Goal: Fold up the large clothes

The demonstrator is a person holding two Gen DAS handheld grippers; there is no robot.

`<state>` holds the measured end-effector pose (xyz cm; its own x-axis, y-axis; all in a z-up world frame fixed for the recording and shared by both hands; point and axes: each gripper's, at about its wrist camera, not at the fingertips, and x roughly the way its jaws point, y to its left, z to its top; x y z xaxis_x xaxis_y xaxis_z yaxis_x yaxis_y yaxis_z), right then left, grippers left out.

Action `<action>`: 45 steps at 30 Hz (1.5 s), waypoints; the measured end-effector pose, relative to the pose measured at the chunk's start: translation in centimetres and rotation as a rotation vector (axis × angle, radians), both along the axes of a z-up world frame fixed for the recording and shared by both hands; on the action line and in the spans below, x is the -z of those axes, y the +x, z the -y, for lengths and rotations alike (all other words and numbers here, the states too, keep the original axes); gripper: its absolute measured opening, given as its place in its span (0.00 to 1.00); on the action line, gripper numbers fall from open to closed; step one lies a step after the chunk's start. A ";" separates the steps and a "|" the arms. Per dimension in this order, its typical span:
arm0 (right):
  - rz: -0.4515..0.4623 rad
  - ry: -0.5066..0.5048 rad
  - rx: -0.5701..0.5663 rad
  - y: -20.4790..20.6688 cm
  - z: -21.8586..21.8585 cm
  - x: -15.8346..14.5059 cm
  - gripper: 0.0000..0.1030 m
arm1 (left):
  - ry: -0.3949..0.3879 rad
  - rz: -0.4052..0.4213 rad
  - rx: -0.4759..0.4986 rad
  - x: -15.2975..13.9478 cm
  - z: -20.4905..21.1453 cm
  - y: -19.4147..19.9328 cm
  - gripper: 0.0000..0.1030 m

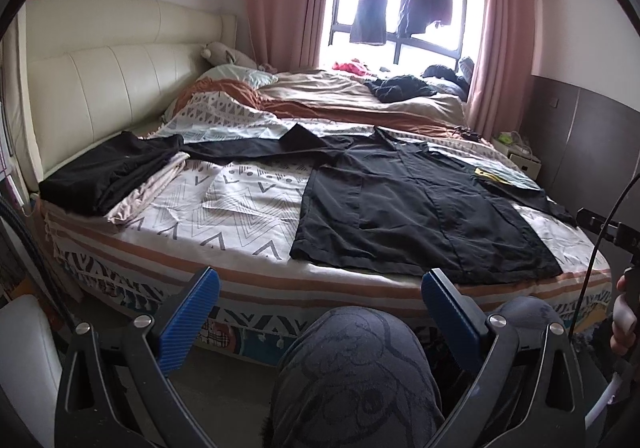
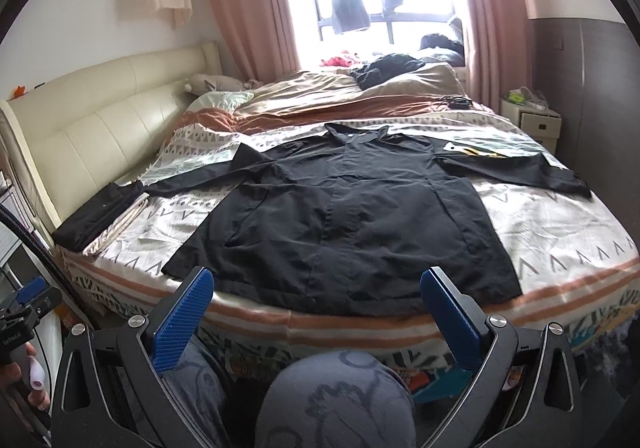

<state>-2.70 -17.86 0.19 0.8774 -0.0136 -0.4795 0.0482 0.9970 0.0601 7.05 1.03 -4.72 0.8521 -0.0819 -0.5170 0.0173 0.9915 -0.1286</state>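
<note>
I have my left gripper (image 1: pixel 320 308) and right gripper (image 2: pixel 316 304) both wide open and empty, short of the bed's (image 2: pixel 560 248) near edge, where the black shirt (image 2: pixel 352 216) lies spread flat, sleeves out, so I judge no fold made yet.
</note>
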 end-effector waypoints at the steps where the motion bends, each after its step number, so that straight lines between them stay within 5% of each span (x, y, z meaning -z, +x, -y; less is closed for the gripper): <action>1: -0.008 0.000 -0.006 1.2 0.0 0.0 1.00 | -0.004 -0.007 -0.002 0.1 -0.1 0.6 1.00; 30: -0.085 0.140 -0.125 30.1 -2.1 1.6 1.00 | -0.091 -0.178 -0.141 2.0 -9.6 20.7 0.99; 33: -0.099 0.166 -0.117 32.5 -1.7 1.9 1.00 | -0.099 -0.181 -0.152 1.9 -10.5 22.4 0.95; 37: -0.104 0.212 -0.097 35.7 -1.0 1.9 1.00 | -0.103 -0.195 -0.186 1.8 -12.0 24.9 0.74; 45: -0.082 0.238 -0.071 40.2 -1.5 1.5 1.00 | -0.186 -0.191 -0.207 1.6 -15.3 30.3 0.68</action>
<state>37.53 -16.36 -1.26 0.8300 0.1686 -0.5317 -0.0071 0.9564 0.2921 37.40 16.36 -6.35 0.7498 -0.0254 -0.6612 -0.2236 0.9308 -0.2893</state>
